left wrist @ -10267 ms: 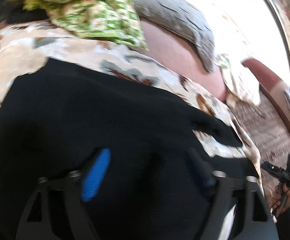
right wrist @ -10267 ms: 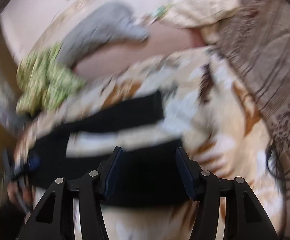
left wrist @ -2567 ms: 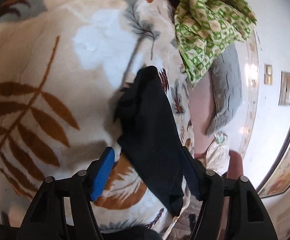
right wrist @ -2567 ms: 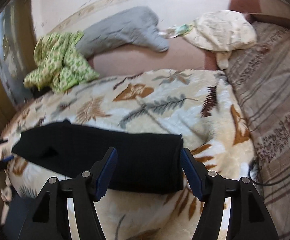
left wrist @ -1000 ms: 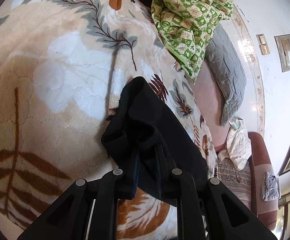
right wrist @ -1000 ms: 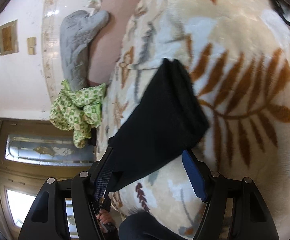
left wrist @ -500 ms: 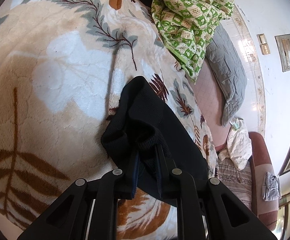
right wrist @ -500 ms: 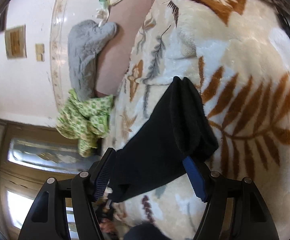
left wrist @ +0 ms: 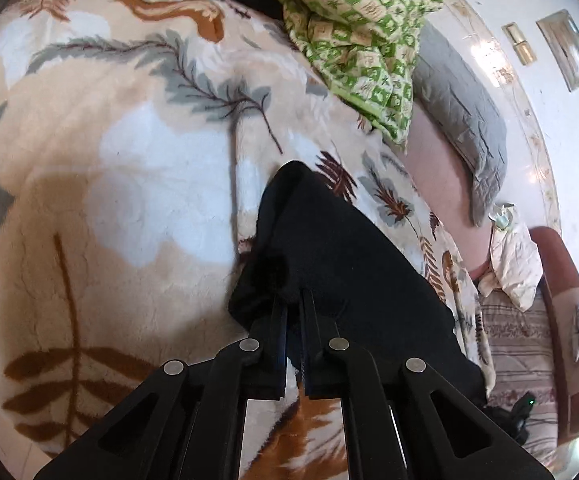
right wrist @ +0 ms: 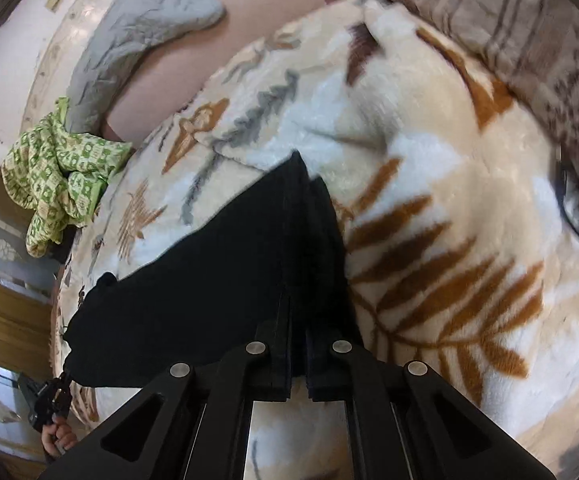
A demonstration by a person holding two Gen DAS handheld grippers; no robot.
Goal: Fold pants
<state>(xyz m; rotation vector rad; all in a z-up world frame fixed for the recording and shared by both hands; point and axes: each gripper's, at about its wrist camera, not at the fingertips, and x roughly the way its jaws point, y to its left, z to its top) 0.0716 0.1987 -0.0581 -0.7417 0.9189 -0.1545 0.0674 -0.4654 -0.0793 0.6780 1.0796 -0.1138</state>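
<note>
One pair of black pants [left wrist: 341,264]. One leaf-print fleece blanket [left wrist: 129,168]. One green patterned cloth [left wrist: 353,20]. One grey quilted pillow [left wrist: 461,104]. One cream crumpled cloth [left wrist: 517,264]. Two grippers: left gripper [left wrist: 294,300], right gripper [right wrist: 297,304].

No readable text, label, brand, number or sign anywhere in either wrist view.

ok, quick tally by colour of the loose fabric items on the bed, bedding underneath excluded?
Black: 1, the pants, pinched by left gripper and right gripper
Green patterned: 1, crumpled cloth
Grey: 1, quilted piece
Cream: 1, crumpled bundle
Total: 4
</note>
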